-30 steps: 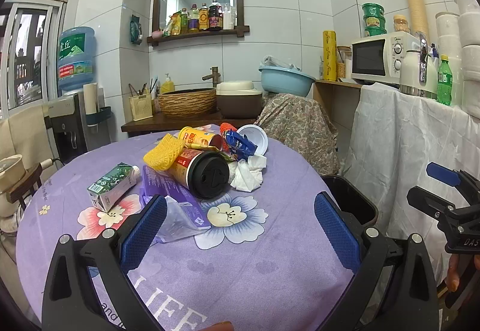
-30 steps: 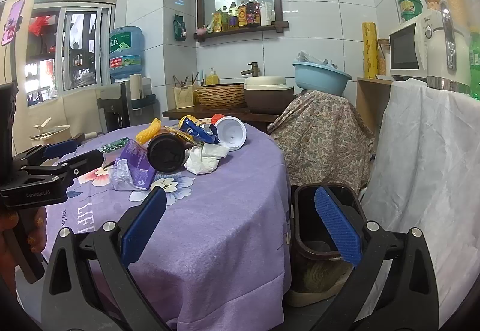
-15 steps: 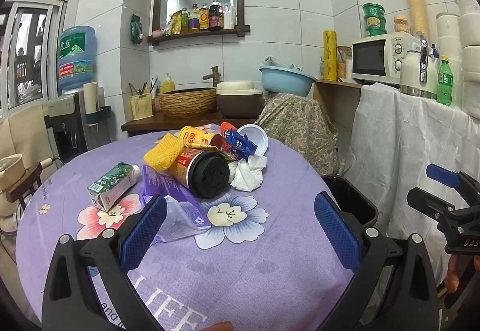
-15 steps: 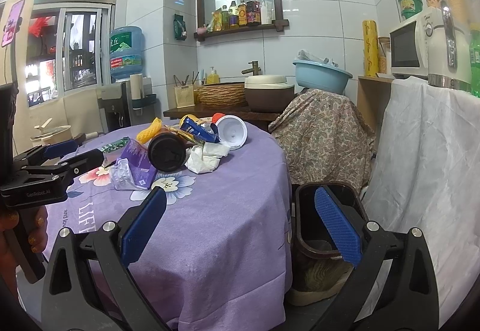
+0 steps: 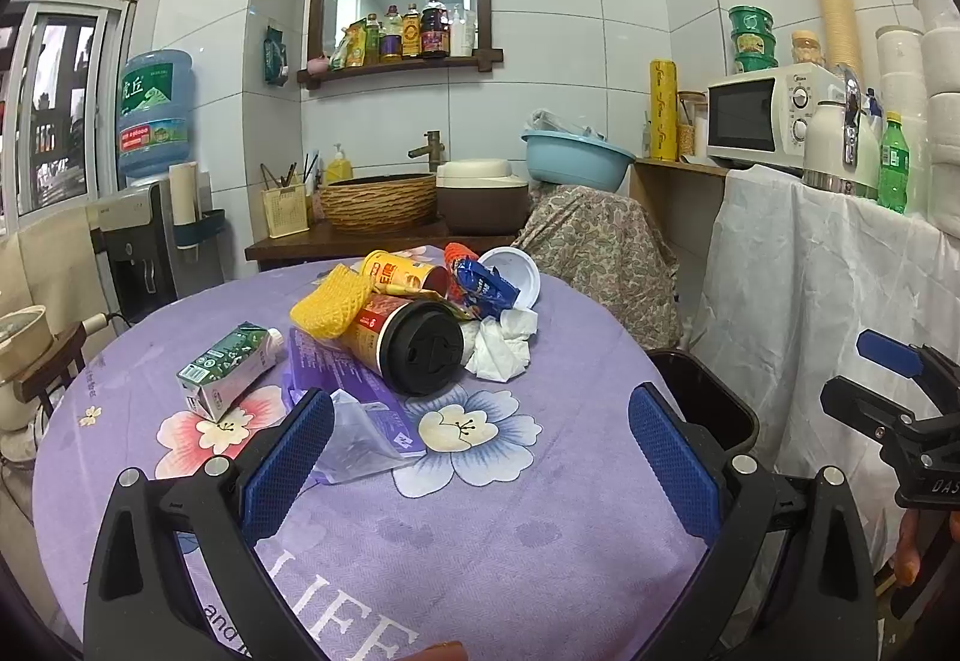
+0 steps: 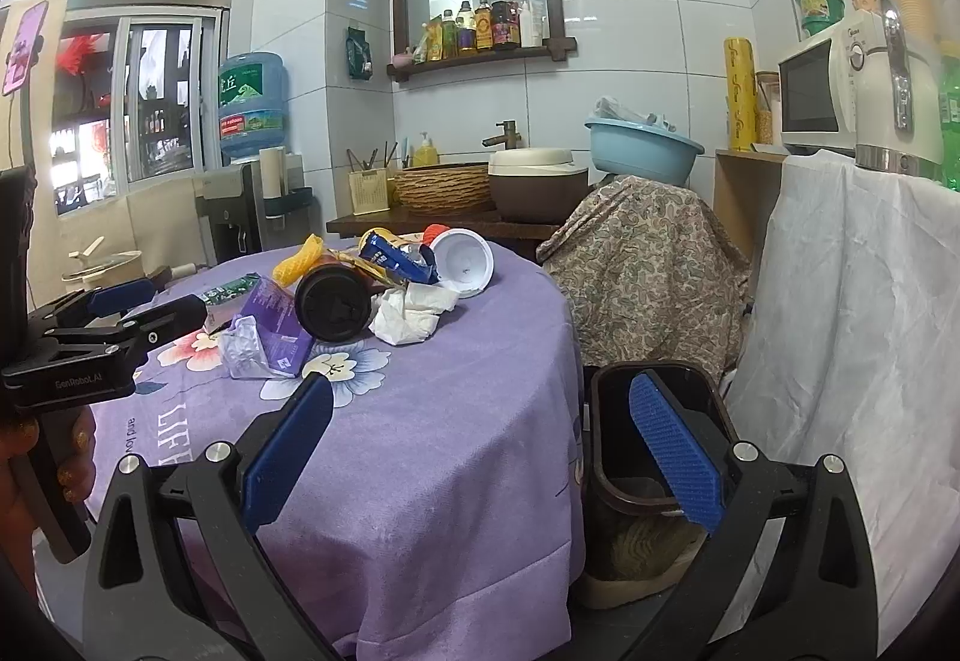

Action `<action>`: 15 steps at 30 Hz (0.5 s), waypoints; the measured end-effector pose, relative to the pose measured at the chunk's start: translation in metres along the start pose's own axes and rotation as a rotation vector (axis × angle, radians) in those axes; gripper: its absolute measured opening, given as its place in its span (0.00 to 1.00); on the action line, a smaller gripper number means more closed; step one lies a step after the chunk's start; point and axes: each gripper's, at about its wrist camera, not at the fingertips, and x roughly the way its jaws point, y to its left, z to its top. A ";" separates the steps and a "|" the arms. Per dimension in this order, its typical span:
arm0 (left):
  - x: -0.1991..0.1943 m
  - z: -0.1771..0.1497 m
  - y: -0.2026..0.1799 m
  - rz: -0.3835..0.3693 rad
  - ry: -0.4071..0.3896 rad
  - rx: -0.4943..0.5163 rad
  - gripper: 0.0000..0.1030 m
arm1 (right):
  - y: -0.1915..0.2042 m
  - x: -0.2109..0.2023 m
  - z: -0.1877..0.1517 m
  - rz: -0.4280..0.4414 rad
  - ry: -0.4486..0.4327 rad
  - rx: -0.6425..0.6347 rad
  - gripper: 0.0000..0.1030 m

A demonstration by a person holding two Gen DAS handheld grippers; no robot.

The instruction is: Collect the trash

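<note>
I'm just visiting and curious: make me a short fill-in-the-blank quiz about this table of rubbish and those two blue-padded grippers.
1. Both the left gripper and the right gripper are ____, holding nothing.
2. The coffee cup with the black lid lies on its ____.
3. The tablecloth is ____ with flower prints.
4. The dark trash bin stands on the floor, beside the table and not on ____ of it.

Missing words: open; side; purple; top

Home kitchen/dining nook. Tiled walls, microwave point(image 5: 774, 118), water dispenser point(image 5: 155, 121). Sink tap point(image 5: 429, 149) & condiment shelf point(image 5: 402, 61) at back.
</note>
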 end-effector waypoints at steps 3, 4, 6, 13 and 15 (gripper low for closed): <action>0.000 -0.001 0.001 0.001 0.000 -0.001 0.95 | -0.002 0.000 0.000 0.004 0.004 0.006 0.95; 0.000 -0.001 0.001 0.000 0.001 -0.002 0.95 | -0.002 0.000 0.000 0.005 0.005 0.007 0.95; 0.000 -0.001 0.002 0.001 0.002 -0.002 0.95 | -0.002 0.000 0.000 0.005 0.006 0.007 0.95; 0.000 -0.001 0.002 0.001 0.001 -0.002 0.95 | -0.002 0.001 0.000 0.006 0.009 0.009 0.95; 0.000 -0.001 0.002 0.000 0.002 -0.003 0.95 | -0.003 0.001 0.001 0.006 0.010 0.010 0.95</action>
